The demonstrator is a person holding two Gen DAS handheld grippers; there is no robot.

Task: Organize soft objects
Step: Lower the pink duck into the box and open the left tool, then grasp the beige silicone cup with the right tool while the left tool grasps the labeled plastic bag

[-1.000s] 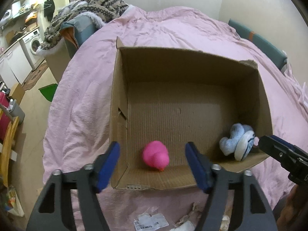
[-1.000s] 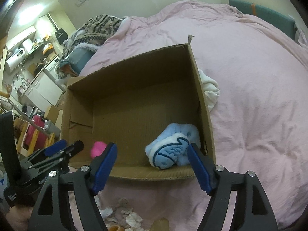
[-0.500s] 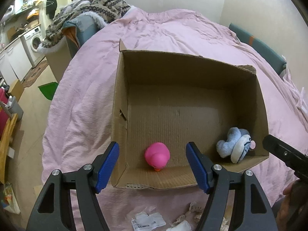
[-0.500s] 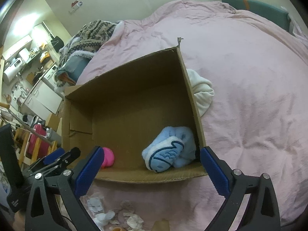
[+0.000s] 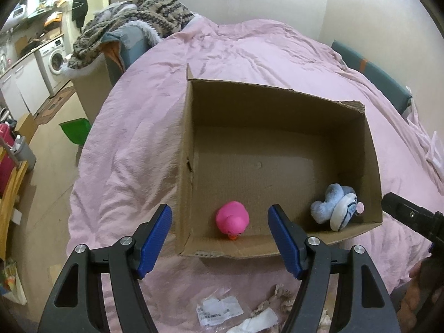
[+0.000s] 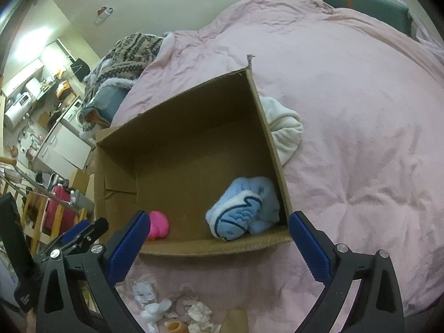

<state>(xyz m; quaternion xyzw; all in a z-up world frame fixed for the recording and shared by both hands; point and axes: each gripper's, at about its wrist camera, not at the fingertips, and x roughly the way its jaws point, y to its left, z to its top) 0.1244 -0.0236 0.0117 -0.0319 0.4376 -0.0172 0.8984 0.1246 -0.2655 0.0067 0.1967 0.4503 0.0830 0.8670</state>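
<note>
Grippers (image 5: 220,233) (image 6: 219,245) both spread wide, holding nothing, above cardboard box (image 5: 277,105).
Inside box: pink duck (image 5: 232,220) near front wall, blue plush (image 5: 334,208) in front-right corner.

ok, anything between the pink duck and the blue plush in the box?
Nothing: bare cardboard box floor between pink duck and blue plush, clearest in left wrist view.

Two black hand-held grippers with blue ribbed finger pads, the left gripper (image 5: 219,231) low in the frame's centre and the right gripper (image 6: 219,245) likewise, both hold their jaws spread wide, gripping nothing.
</note>
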